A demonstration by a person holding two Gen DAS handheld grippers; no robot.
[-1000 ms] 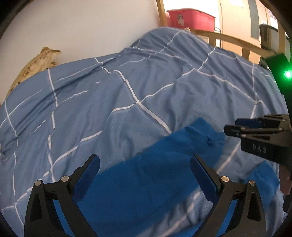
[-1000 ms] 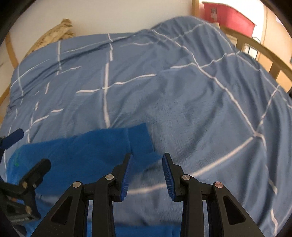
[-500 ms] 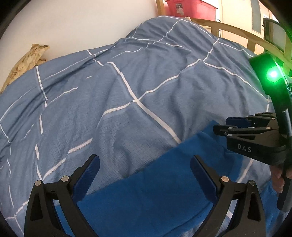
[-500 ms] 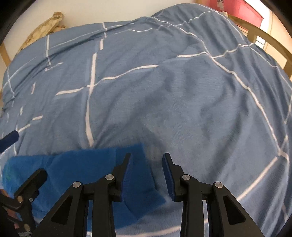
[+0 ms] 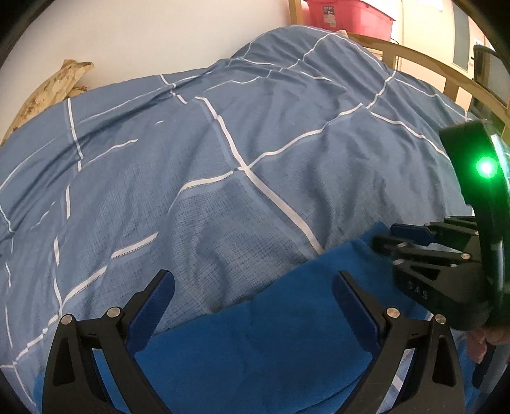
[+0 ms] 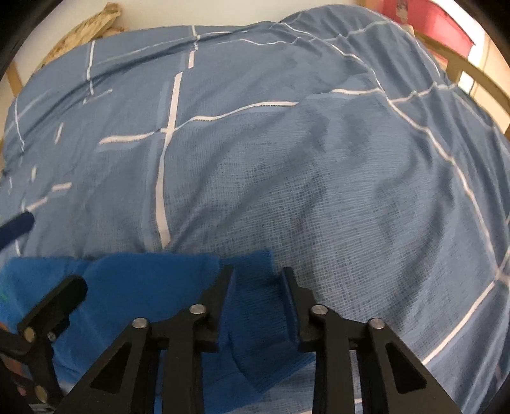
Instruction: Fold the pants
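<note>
Bright blue pants (image 5: 264,344) lie on the bed's blue checked duvet (image 5: 223,165), near its front edge. My left gripper (image 5: 251,289) is wide open above the pants' far edge, holding nothing. My right gripper (image 6: 258,283) has its jaws partly apart over a corner of the pants (image 6: 251,305); cloth lies between them, but they are not closed on it. The right gripper also shows at the right in the left wrist view (image 5: 395,237). The left gripper's fingers (image 6: 54,299) show at the left in the right wrist view.
The duvet (image 6: 287,143) bulges upward toward the back. A wooden bed rail (image 5: 424,60) curves along the right. A red plastic bin (image 5: 347,16) stands behind it. A crumpled tan cloth (image 5: 51,89) lies against the white wall at the back left.
Both grippers have moved forward and lower over the pants. The pants' far edge now sits lower in both views. The right gripper's jaws kept the same gap.
</note>
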